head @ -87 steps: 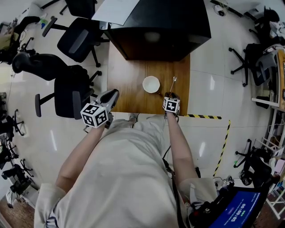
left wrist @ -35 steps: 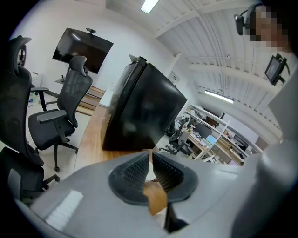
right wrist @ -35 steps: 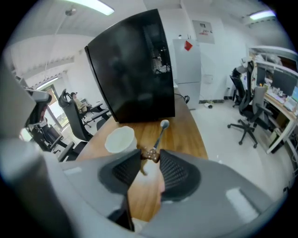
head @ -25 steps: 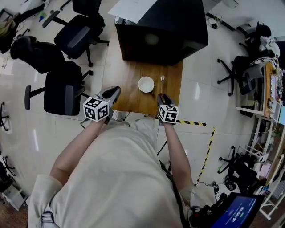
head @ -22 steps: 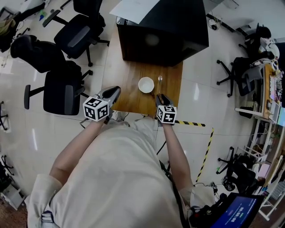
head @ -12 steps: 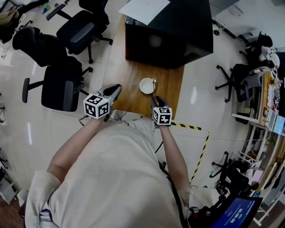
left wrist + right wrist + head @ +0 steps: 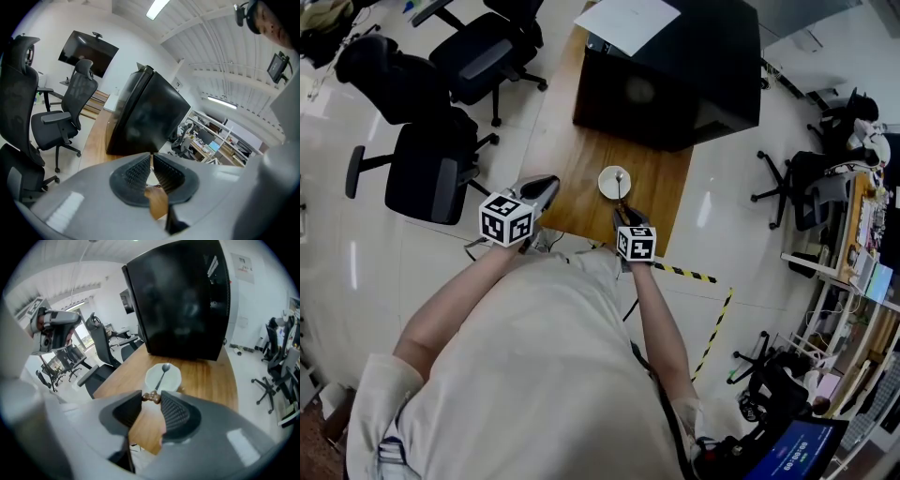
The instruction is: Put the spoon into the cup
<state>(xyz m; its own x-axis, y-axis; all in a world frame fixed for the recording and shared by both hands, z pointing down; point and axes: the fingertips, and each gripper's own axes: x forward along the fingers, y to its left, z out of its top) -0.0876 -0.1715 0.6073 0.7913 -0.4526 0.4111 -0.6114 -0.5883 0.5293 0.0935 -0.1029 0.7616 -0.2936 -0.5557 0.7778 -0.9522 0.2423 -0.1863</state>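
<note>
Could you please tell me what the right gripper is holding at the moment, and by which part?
The right gripper holds the spoon by the brown end of its handle, pinched between the jaw tips; the spoon's bowl is over the white cup.

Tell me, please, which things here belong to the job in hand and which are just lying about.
Job in hand: spoon, white cup, right hand-held gripper gripping the spoon.
Lying about: black box, sheet of paper on it, office chairs, empty left hand-held gripper.
</note>
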